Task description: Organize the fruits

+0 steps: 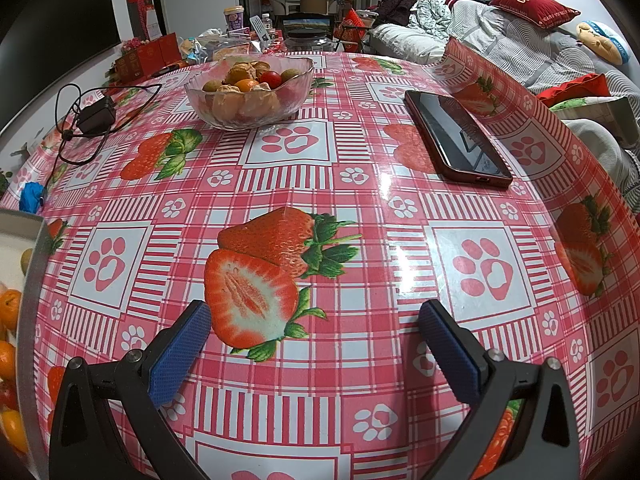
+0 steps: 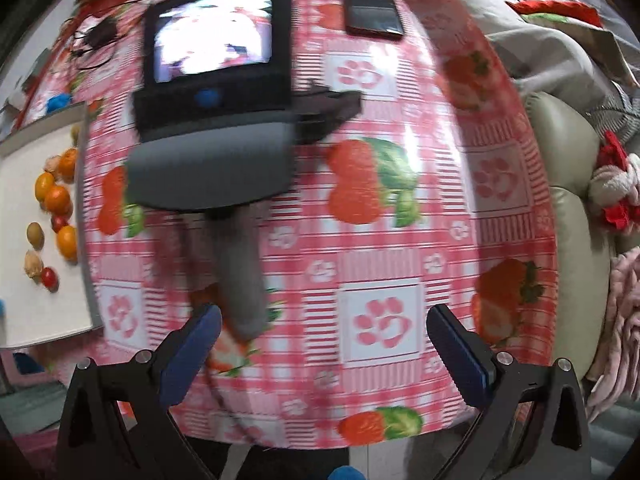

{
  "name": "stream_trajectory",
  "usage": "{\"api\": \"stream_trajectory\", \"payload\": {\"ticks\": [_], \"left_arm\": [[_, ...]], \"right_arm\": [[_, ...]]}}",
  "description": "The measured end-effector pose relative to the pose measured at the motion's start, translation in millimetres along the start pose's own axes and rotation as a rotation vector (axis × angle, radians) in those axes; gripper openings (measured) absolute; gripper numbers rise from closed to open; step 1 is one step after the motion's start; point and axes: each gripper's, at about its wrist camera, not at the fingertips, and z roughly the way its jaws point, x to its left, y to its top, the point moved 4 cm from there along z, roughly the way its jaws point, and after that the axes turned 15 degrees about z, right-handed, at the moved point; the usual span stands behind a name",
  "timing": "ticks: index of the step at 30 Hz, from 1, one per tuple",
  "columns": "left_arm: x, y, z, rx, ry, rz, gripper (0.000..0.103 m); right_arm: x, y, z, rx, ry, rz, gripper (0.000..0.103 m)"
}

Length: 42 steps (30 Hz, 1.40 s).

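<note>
Across the room's middle stands the desk (image 1: 360, 208), covered in a pink checked cloth printed with strawberries and paw marks. Behind it runs a sofa (image 1: 516, 40) heaped with bedding and a red cushion (image 1: 534, 7).

On the desk's left edge lies a white tray (image 2: 36, 240) with loose fruit scattered over it: several small oranges (image 2: 60, 198), a brownish-green round fruit (image 2: 35, 235) and a cherry tomato (image 2: 49, 277), all apart from the far bowl. That glass bowl (image 1: 250, 94) sits toward the back of the desk, filled with peeled oranges, a tomato and green fruits.

From the right wrist view, the left gripper (image 2: 208, 92) shows as a blurred dark body with a lit screen, hanging over the desk between the tray and a phone. The phone (image 1: 456, 134), in a dark red case, lies flat to the right of the bowl, well apart from it. A black charger (image 1: 96, 114) with a coiled cable rests at the left rear.

The left gripper (image 1: 316, 328) holds its jaws wide over a printed strawberry, gripping nothing. The right gripper (image 2: 324, 332) hangs near the desk's front edge, jaws likewise wide and empty.
</note>
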Motion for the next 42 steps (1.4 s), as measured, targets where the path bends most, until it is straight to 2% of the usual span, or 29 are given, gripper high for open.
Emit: {"api": "stream_trajectory", "payload": {"ticks": [4, 8, 15, 18, 20, 42], "left_arm": [[3.1, 1.2, 2.0, 0.0, 0.0, 0.0, 0.103], [0.1, 0.1, 0.1, 0.0, 0.0, 0.0, 0.103], [1.9, 0.8, 1.3, 0.0, 0.0, 0.0, 0.103], [0.0, 0.1, 0.1, 0.0, 0.0, 0.0, 0.103], [0.7, 0.3, 0.6, 0.0, 0.0, 0.0, 0.103], [3.3, 1.3, 2.2, 0.0, 0.0, -0.001, 0.103]], "right_arm": [[-23.2, 9.6, 18.6, -0.008, -0.02, 0.051, 0.103], [-41.2, 18.3, 49.6, 0.023, -0.062, 0.069, 0.103], [-43.4, 38.4, 84.8, 0.027, -0.064, 0.047, 0.103], [-47.3, 50.0, 92.6, 0.033, 0.002, 0.098, 0.103], [-51.3, 48.2, 99.1, 0.031, 0.017, 0.108, 0.103], [-58.3, 53.7, 106.1, 0.008, 0.018, 0.104, 0.103]]}}
